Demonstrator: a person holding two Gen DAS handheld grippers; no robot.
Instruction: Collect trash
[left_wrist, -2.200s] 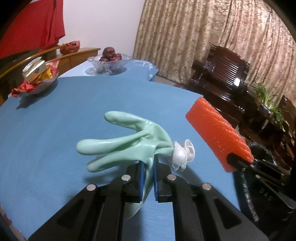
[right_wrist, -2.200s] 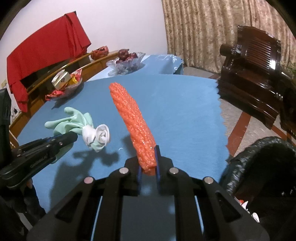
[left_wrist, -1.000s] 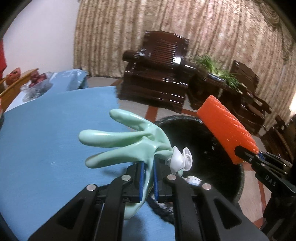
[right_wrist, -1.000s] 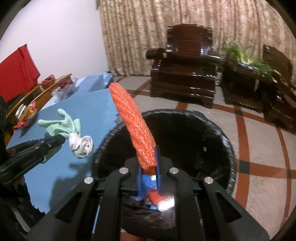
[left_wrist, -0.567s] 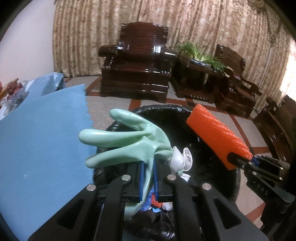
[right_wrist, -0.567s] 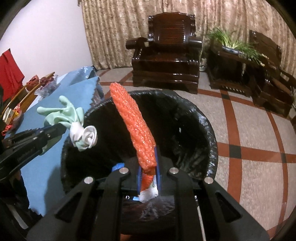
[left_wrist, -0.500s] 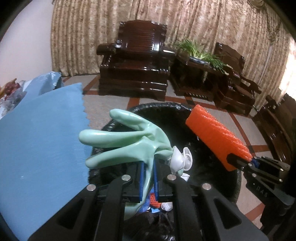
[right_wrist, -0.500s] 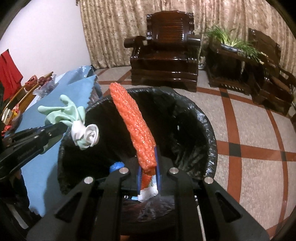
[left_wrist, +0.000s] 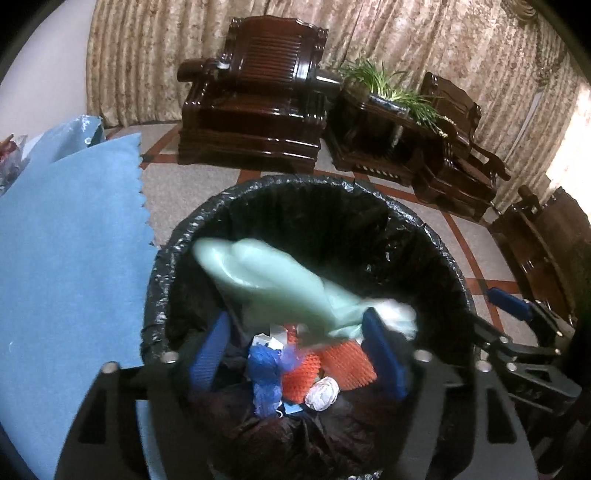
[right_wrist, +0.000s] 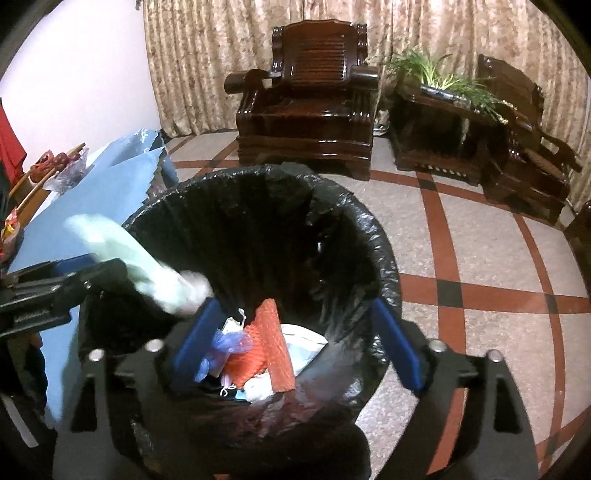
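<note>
Both pieces of trash are being released over the bin since half a second ago.
Left gripper (left_wrist: 299, 354) and right gripper (right_wrist: 297, 338) are being held spread; glove (left_wrist: 269, 280) is blurred mid-frame, orange foam net (right_wrist: 275, 350) is lying in the bin (right_wrist: 347, 236) at lower centre.

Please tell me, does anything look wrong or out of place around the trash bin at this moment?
Nothing looks spilled. The one odd sight is the pale green rubber glove, blurred in mid-air over the black-lined trash bin, between the open left gripper fingers. The orange foam net already lies inside, under the open right gripper.

Foam net (right_wrist: 275, 347) in bin (right_wrist: 373, 236); glove (left_wrist: 280, 280) above — table (left_wrist: 66, 236) left
</note>
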